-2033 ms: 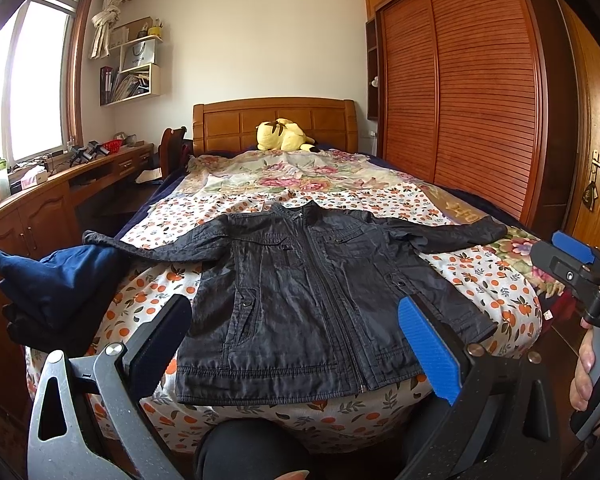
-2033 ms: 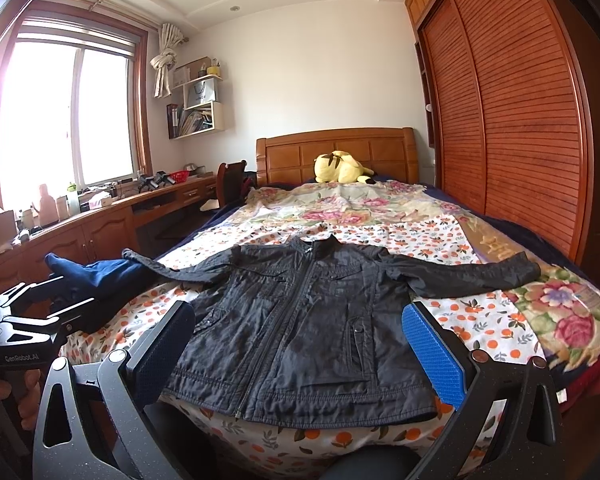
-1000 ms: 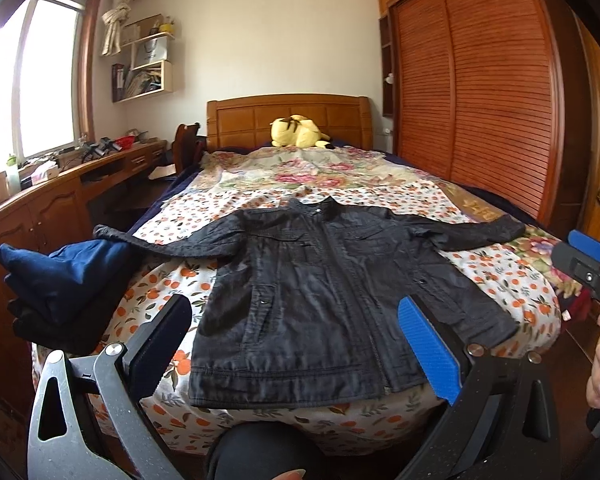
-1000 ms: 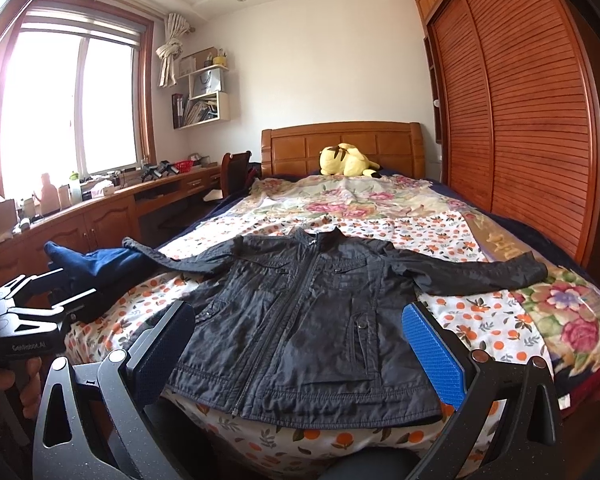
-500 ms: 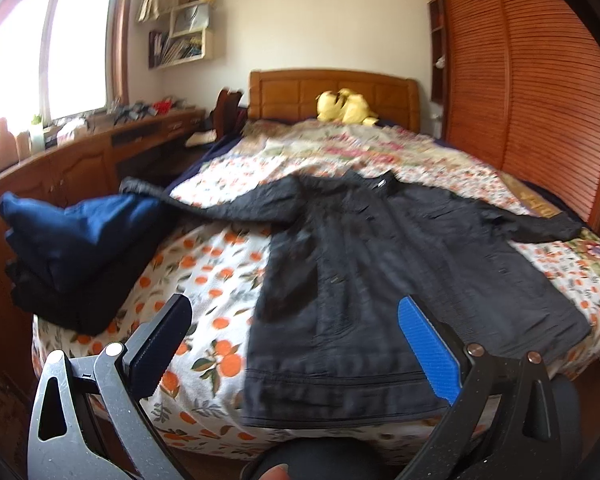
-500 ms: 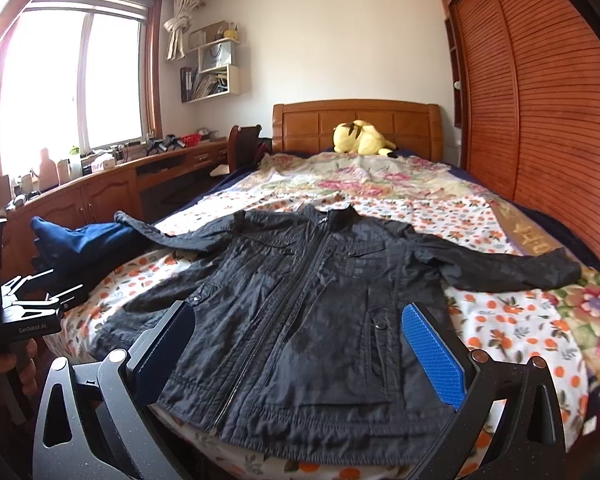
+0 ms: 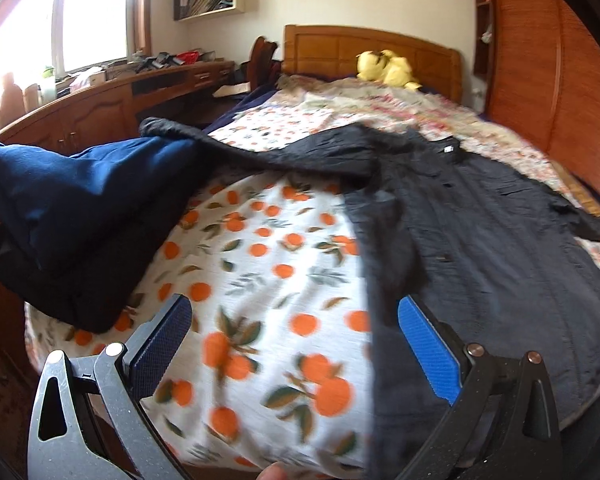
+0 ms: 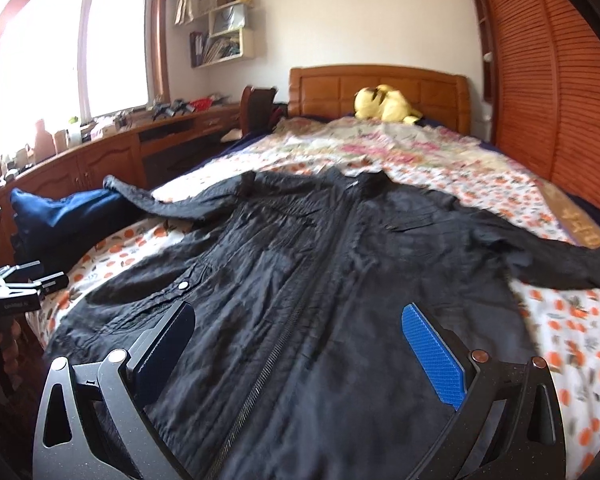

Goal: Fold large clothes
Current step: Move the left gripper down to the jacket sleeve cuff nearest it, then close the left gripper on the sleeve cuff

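A black zip jacket [image 8: 340, 280] lies flat, front up, on the bed with both sleeves spread out; it also shows in the left wrist view [image 7: 480, 240]. My right gripper [image 8: 296, 348] is open and empty, low over the jacket's bottom hem near the zip. My left gripper [image 7: 292, 340] is open and empty, over the orange-print bedsheet [image 7: 260, 280] just left of the jacket's left side. The left gripper also shows at the left edge of the right wrist view [image 8: 20, 284].
A folded stack of blue and dark clothes [image 7: 72, 216] sits on the bed's left corner, under the jacket's left cuff. A yellow plush toy [image 8: 384, 104] lies by the headboard. A wooden desk [image 8: 112, 152] runs along the left, a wardrobe [image 8: 560, 92] along the right.
Both grippers have moved forward and down towards the bed. The left one has swung left, off the jacket's middle to its left edge. The jacket has not moved.
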